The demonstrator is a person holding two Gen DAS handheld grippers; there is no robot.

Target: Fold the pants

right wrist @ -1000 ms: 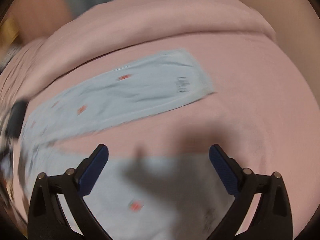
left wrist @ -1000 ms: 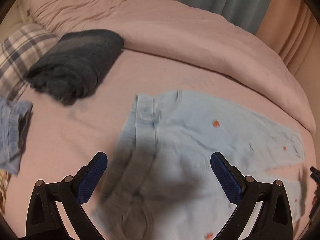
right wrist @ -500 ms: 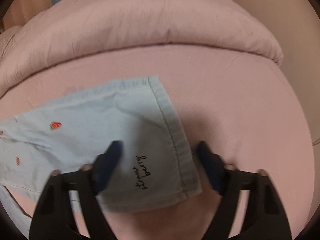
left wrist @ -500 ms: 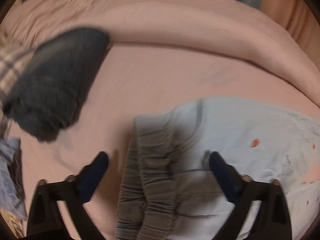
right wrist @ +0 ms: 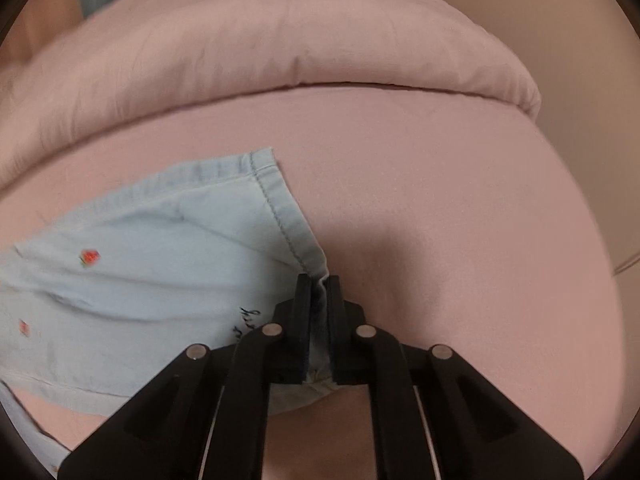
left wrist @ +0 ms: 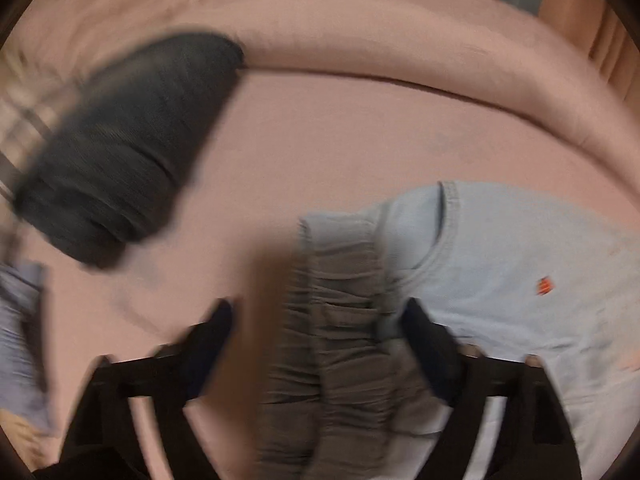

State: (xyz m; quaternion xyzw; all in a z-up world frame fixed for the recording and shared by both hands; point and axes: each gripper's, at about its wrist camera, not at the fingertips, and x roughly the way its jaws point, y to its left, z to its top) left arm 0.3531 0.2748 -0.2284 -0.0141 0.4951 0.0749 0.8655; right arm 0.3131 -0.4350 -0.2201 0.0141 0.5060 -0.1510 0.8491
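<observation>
Light blue pants with small red strawberry marks lie flat on a pink bed. In the left wrist view their gathered elastic waistband [left wrist: 340,320] lies between the fingers of my open left gripper [left wrist: 320,320], in its shadow. In the right wrist view my right gripper [right wrist: 319,284] is shut on the hem of a pant leg [right wrist: 276,204], with the cloth pinched between the pads. Black handwriting on the leg is partly hidden behind the left finger.
A folded dark grey garment [left wrist: 128,140] lies to the left on the bed sheet [left wrist: 340,128]. A rolled pink duvet [right wrist: 280,40] runs along the far side. A plaid pillow [left wrist: 24,120] and a blue-grey cloth [left wrist: 20,332] sit at the left edge.
My right gripper moved in on the leg hem and closed on it. My left gripper came lower over the waistband and its fingers narrowed somewhat; the view is blurred by motion.
</observation>
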